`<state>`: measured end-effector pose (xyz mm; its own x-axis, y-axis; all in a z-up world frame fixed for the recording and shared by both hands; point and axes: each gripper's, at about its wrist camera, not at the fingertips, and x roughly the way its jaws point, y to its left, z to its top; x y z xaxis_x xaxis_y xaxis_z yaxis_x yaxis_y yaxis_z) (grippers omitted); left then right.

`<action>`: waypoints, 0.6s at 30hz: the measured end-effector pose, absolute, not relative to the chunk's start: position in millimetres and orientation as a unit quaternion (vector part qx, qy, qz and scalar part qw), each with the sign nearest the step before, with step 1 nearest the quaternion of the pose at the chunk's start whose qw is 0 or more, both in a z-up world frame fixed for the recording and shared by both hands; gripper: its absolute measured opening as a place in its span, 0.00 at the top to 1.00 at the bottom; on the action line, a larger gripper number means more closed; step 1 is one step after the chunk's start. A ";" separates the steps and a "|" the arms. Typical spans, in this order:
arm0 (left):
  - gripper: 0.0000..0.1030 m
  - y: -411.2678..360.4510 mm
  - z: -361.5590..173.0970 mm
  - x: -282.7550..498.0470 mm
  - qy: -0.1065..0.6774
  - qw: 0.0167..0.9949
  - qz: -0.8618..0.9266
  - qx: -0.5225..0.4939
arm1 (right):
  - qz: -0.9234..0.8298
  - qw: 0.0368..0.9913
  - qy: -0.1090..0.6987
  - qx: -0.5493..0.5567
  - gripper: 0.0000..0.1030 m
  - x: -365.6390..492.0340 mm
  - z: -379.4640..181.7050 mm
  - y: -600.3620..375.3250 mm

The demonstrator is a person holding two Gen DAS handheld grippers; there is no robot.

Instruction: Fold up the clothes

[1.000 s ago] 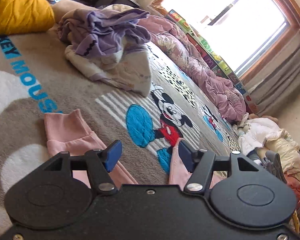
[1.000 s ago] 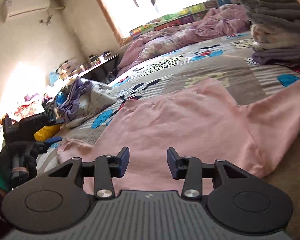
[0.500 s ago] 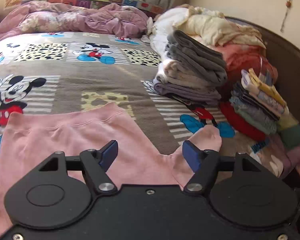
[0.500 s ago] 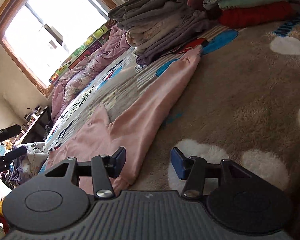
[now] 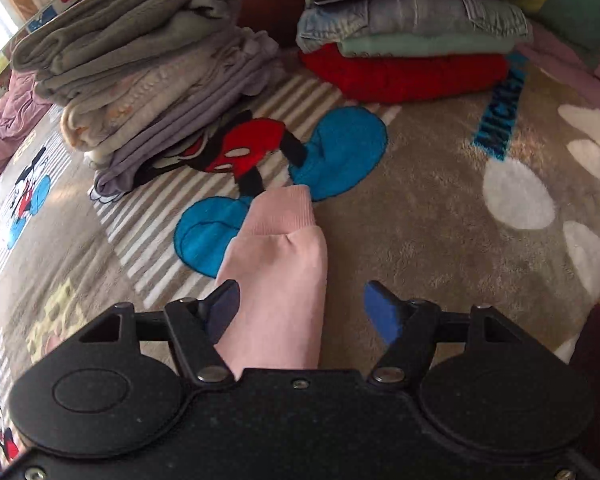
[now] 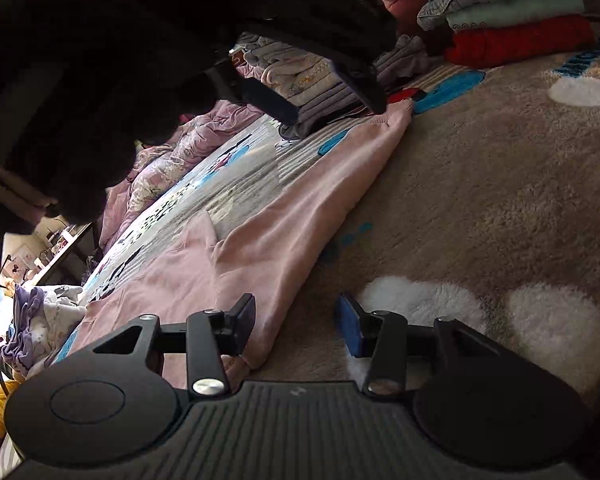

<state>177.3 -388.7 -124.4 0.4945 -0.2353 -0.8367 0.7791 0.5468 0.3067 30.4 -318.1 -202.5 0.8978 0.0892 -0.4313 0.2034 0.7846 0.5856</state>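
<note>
Hovering over the ribbed cuff of a pale pink knit sweatshirt sleeve (image 5: 276, 264), with the black two-finger left gripper with blue pads (image 5: 302, 308) spread wide and pinching nothing: one pad sitting just beside the sleeve's edge, the other over bare plush. Lying flat and stretched out across a beige fleece cartoon-mouse blanket (image 5: 440, 208), with the sleeve tip ending near a leaning stack of folded grey and lavender towels (image 5: 140, 80) and a pile of folded red, mint and denim clothes (image 5: 412, 40). Closing gently, in the right wrist view, the black right gripper with blue pads (image 6: 296, 322), its pads not yet pressing on anything (only the garment's lower edge (image 6: 260, 264) lying beside one pad, the other over fleece). Risking, from here, a bite into blanket pile instead of sleeve, since so much of the left opening is straddling plush; risking also a single-layer catch, letting the cuff slip and the fold go crooked. Swinging the sleeve inward too widely, possibly brushing the tilted towel stack and toppling it. Dragging the whole garment askew, probably, if either grip is closing off the fabric's edge.
</note>
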 end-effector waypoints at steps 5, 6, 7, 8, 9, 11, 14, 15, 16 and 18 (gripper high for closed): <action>0.31 -436.3 -161.7 179.8 0.369 0.770 -0.272 0.443 | -0.031 0.921 0.219 0.321 0.55 39.8 -205.3 -328.9; 0.31 -440.1 -163.0 181.5 0.365 0.773 -0.264 0.446 | -0.031 0.921 0.219 0.322 0.55 42.0 -205.6 -332.1; 0.32 -443.9 -164.4 183.3 0.362 0.776 -0.255 0.450 | -0.030 0.921 0.219 0.322 0.55 43.9 -205.9 -335.0; 0.47 -446.1 -163.9 184.2 0.355 0.779 -0.250 0.453 | -0.029 0.921 0.219 0.322 0.55 46.1 -206.1 -338.2; 0.61 -448.2 -163.6 185.1 0.349 0.782 -0.244 0.456 | -0.028 0.921 0.219 0.322 0.55 48.6 -206.2 -341.4; 0.89 -448.6 -163.7 187.9 0.337 0.787 -0.229 0.463 | -0.028 0.921 0.220 0.321 0.55 54.0 -206.2 -347.4; 0.91 -437.9 -145.1 188.9 0.337 0.800 -0.245 0.431 | -0.028 0.922 0.224 0.313 0.54 65.0 -204.6 -358.3; 0.91 -432.6 -135.5 188.6 0.338 0.807 -0.252 0.415 | -0.027 0.923 0.226 0.310 0.53 68.5 -203.6 -362.1; 0.91 -424.0 -122.2 189.4 0.336 0.816 -0.258 0.393 | -0.026 0.924 0.228 0.307 0.51 72.0 -202.5 -365.9; 0.91 -406.8 -95.6 191.0 0.333 0.833 -0.269 0.350 | -0.025 0.926 0.230 0.297 0.49 78.4 -199.6 -371.6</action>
